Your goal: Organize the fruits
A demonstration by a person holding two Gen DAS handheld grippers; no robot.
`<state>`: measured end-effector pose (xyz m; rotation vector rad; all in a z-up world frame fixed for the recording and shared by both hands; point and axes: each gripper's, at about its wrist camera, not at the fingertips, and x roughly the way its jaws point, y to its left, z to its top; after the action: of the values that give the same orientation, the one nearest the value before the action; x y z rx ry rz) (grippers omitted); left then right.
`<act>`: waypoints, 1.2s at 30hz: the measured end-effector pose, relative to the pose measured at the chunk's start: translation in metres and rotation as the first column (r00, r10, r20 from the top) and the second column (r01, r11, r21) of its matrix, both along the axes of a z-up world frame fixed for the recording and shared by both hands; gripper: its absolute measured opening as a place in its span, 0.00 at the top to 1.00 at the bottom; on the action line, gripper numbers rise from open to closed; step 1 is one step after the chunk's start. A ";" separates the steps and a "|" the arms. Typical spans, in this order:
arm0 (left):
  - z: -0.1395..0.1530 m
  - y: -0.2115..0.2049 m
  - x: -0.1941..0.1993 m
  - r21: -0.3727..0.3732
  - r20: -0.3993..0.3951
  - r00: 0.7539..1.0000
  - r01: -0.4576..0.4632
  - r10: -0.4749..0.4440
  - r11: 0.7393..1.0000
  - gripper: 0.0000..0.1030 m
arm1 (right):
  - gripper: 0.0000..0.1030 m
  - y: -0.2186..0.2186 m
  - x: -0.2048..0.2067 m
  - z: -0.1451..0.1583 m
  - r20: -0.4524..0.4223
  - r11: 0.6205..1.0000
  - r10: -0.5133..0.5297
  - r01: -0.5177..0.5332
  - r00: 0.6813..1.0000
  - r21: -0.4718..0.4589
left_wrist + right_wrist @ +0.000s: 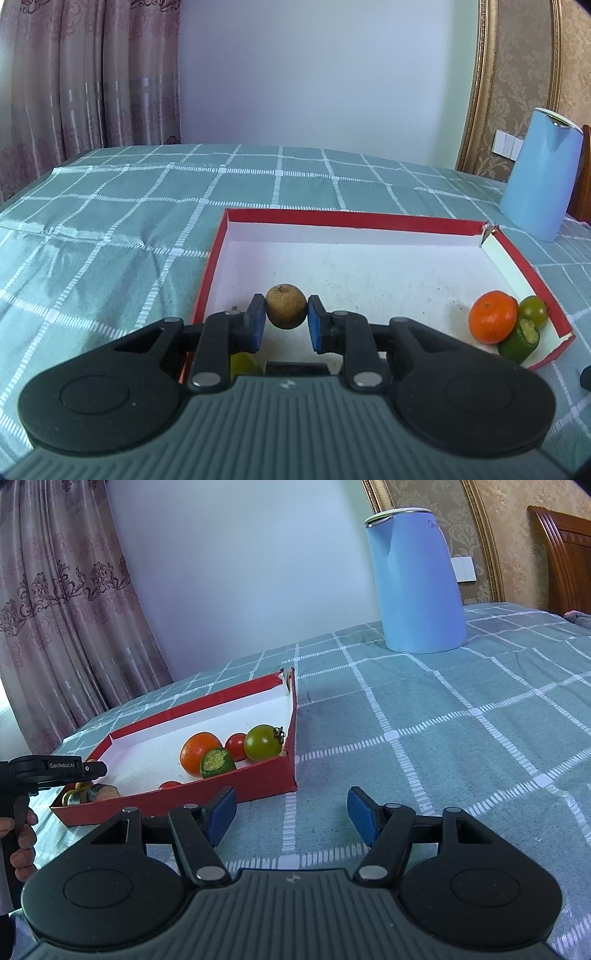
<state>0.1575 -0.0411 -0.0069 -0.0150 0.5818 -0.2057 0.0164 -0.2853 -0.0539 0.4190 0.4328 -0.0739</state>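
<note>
A shallow red box [354, 218] with a white inside lies on the table; it also shows in the right wrist view [207, 797]. My left gripper [286, 320] is shut on a small brown round fruit [286, 305] and holds it over the box's near left part. In the box's right corner lie an orange [493, 319], a green tomato [532, 311] and a cut green fruit [520, 339]. The right wrist view shows the same orange [199, 751], green tomato [263, 743], cut green fruit [217, 762] and red tomatoes [236, 746]. My right gripper [291, 812] is open and empty over the cloth, right of the box.
A green checked cloth [443, 720] covers the table. A light blue kettle [417, 579] stands at the back right. Curtains [88, 74] hang at the back left. Several cut pieces [92, 794] lie in the box's near left corner, under the left gripper.
</note>
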 end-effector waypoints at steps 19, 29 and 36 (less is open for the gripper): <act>-0.001 -0.001 -0.004 0.019 0.000 1.000 0.006 -0.006 1.000 0.71 | 0.36 0.001 0.000 0.000 -0.003 1.000 -0.003 0.003 1.000 -0.008; 0.019 -0.002 -0.044 0.065 0.122 0.992 -0.045 0.036 0.997 0.17 | 0.36 0.001 0.000 0.000 -0.005 1.000 -0.012 0.012 1.000 -0.015; 0.020 0.006 -0.081 0.054 0.119 0.993 -0.028 0.021 0.998 0.02 | 0.36 0.003 -0.002 0.002 0.000 0.999 -0.020 0.020 1.000 -0.031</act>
<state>0.0768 -0.0350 0.0134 0.0437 0.4692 -0.1653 0.0144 -0.2821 -0.0515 0.3924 0.4275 -0.0998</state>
